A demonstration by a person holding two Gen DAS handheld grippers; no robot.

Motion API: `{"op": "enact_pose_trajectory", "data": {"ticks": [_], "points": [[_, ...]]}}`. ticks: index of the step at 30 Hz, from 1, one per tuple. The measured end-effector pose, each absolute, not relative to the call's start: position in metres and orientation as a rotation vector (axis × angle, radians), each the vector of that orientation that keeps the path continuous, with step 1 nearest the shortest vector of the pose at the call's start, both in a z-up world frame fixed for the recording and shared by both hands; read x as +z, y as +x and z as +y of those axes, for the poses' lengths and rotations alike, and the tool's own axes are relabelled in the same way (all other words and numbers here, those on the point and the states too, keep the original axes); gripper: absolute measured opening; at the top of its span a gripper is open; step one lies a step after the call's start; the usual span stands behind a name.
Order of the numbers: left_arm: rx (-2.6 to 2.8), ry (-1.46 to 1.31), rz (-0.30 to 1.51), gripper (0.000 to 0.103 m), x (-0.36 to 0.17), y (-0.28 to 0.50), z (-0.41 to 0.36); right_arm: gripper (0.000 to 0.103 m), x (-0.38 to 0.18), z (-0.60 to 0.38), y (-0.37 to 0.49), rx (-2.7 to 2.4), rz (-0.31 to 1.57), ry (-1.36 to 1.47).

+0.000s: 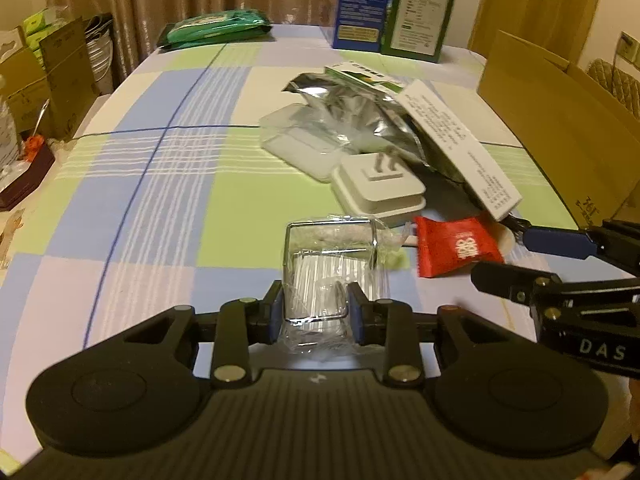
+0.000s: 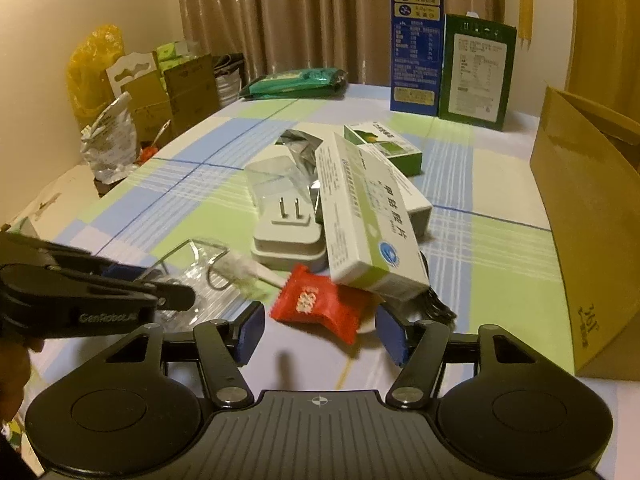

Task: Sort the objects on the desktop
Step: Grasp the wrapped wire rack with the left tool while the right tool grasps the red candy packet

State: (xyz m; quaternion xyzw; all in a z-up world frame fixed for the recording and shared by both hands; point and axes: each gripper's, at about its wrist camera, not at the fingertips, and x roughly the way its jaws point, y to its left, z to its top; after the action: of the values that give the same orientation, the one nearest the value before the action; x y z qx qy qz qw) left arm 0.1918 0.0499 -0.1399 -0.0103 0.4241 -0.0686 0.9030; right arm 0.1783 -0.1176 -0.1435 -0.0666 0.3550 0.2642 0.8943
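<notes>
The left claw (image 1: 316,312) is closed on a clear plastic wrapper (image 1: 332,264) lying on the checked desk (image 1: 160,184). The right claw (image 2: 320,332) stands part open around a red candy (image 2: 320,306), its pads apart from it. Just behind lie a white plug (image 2: 286,232) and a medicine box (image 2: 368,216).

Left gripper (image 1: 316,314) fingers (image 1: 275,312) clamp clear plastic box (image 1: 332,268); red sachet (image 1: 456,246) just beside.

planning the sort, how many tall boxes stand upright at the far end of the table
2: a blue box and a green box, side by side at the far edge near the curtain. None seem hidden.
</notes>
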Motion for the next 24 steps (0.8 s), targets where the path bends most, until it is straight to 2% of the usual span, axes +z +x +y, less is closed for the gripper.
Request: {"op": "enact_pose_trajectory", "data": {"ticks": [18, 24], "points": [[-0.093, -0.116, 0.885, 0.027, -0.141, 0.193, 0.067, 0.06, -0.169, -0.084, 0.199, 0.412, 0.76, -0.147], [-0.1, -0.114, 0.885, 0.027, -0.141, 0.193, 0.065, 0.038, -0.166, -0.084, 0.194, 0.419, 0.73, -0.176]]}}
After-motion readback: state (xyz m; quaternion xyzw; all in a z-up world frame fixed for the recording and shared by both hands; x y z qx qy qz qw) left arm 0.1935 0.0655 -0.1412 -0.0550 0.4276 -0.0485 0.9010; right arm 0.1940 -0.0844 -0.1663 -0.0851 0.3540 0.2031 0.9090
